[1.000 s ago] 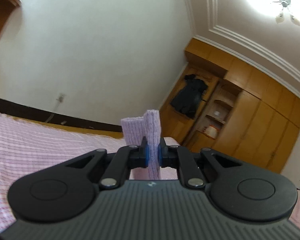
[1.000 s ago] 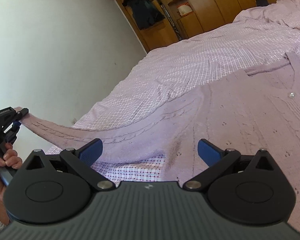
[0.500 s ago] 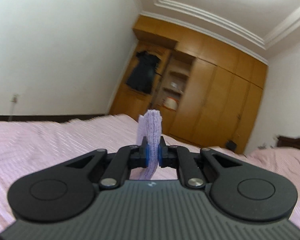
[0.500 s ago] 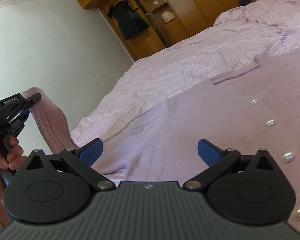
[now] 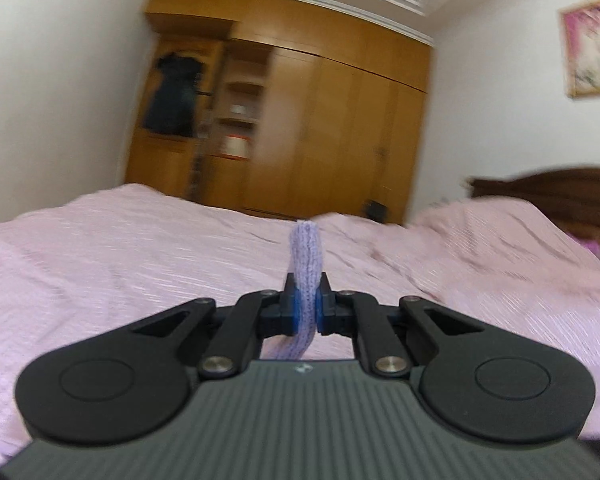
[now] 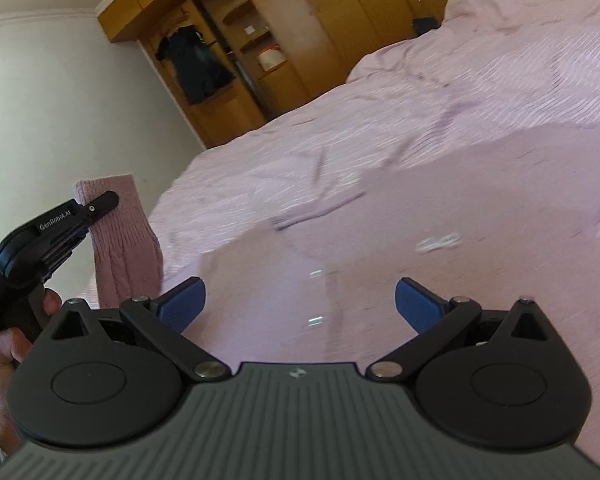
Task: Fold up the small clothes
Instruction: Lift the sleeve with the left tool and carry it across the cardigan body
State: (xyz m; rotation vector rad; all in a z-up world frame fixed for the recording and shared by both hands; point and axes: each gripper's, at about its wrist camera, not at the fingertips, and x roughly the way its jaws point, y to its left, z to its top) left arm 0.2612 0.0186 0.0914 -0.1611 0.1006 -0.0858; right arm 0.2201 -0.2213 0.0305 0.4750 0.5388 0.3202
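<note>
A lilac knitted cardigan [image 6: 380, 280] with small pale buttons lies spread on the pink bed. Its sleeve cuff [image 5: 307, 264] stands pinched between the pads of my left gripper [image 5: 307, 312], which is shut on it. In the right wrist view the same sleeve [image 6: 124, 240] hangs lifted at the left, clamped by the left gripper [image 6: 96, 210] with a hand around its handle. My right gripper [image 6: 298, 302] hovers low over the cardigan's body with its blue pads [image 6: 182, 304] wide apart and nothing between them.
The pink checked bedspread [image 5: 120, 264] covers the whole bed. A wooden wardrobe [image 5: 320, 128] with an open shelf and a dark hanging garment [image 5: 172, 100] stands beyond it. A dark headboard [image 5: 548, 192] is at the right. A white wall runs along the left.
The left gripper has swung the sleeve cuff rightward over the bed and turned toward the wardrobe. The right gripper has slid across the cardigan, still open. The sleeve now hangs folded upward.
</note>
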